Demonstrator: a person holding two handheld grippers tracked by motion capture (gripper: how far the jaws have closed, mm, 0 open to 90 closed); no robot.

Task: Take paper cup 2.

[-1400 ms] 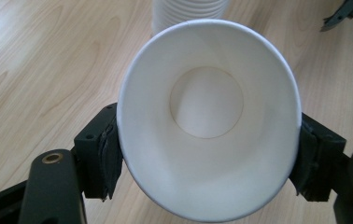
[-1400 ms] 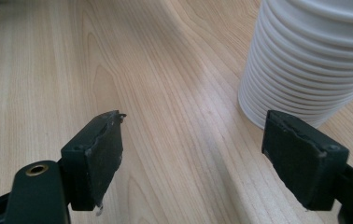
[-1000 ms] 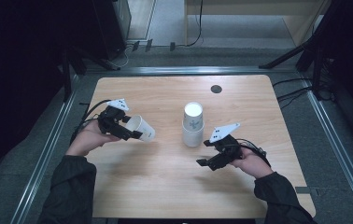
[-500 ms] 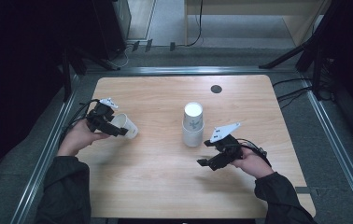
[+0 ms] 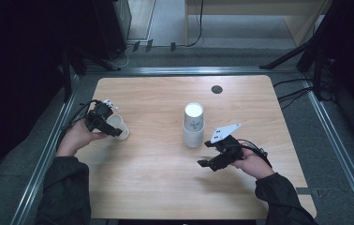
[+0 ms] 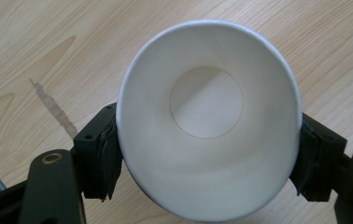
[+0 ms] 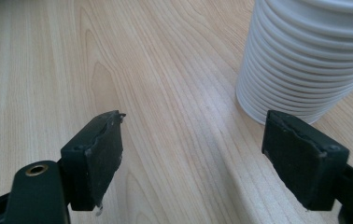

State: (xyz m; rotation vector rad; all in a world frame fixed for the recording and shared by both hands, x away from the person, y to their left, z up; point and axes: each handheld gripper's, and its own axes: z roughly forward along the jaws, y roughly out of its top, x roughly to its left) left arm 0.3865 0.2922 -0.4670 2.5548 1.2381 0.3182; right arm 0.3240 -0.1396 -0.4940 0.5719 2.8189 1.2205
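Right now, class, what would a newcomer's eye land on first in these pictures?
The white cup held between the left gripper's pads at the table's left side, its jaws having just been opening, its empty inside facing the left gripper view. Next, the tall cup stack standing mid-table. The right gripper hangs open just beside it.

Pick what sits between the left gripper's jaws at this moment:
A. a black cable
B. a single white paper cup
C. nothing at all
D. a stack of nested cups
B: in the left gripper view, a single white paper cup, its open mouth facing the camera, sits between the pads of the left gripper.
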